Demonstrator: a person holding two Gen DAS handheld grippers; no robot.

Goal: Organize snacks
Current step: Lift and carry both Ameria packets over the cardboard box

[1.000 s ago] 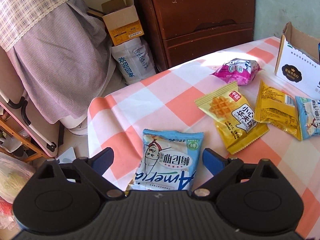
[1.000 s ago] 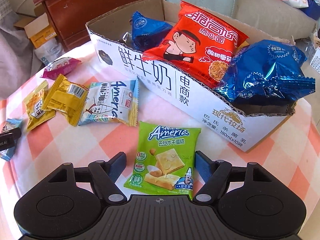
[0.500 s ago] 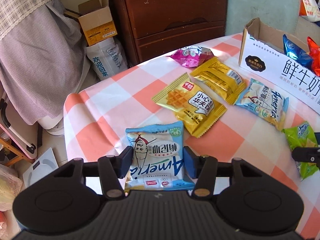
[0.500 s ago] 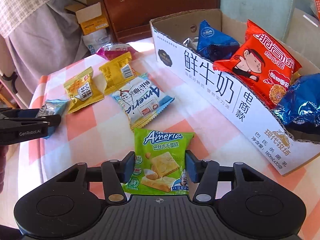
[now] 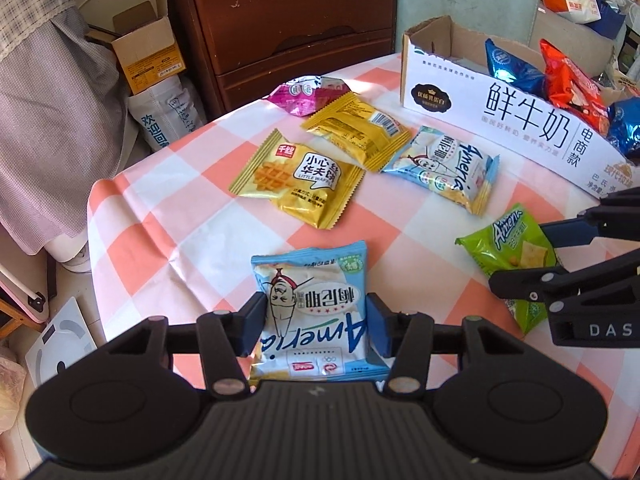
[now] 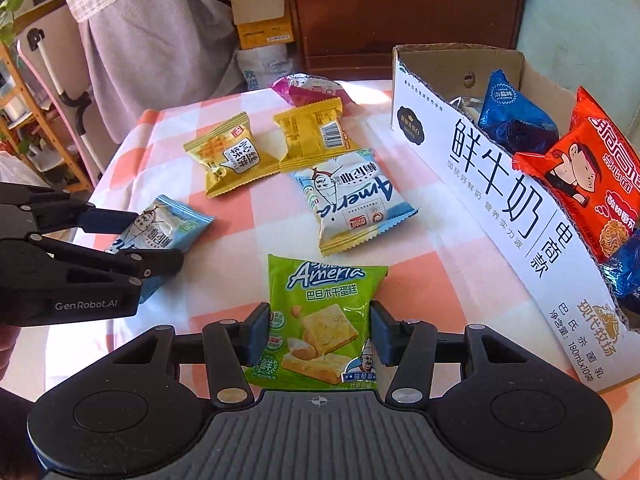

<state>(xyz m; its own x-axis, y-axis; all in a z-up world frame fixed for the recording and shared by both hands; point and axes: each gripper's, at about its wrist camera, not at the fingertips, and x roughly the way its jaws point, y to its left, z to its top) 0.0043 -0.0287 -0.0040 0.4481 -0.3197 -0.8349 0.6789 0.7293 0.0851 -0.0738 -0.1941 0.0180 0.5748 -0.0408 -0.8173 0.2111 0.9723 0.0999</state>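
I am at the picking step. My left tongs (image 5: 316, 326) are clamped on the blue packet (image 5: 314, 312), my right tongs (image 6: 318, 330) on the green packet (image 6: 320, 320), both near the front of the checked surface (image 5: 224, 240). Next, I think, I lift both and carry them into the cardboard box (image 6: 500, 196) at the right.

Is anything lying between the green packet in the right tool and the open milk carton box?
Nothing visible: the tablecloth between the green packet and the box is bare, though the box already holds several bags.
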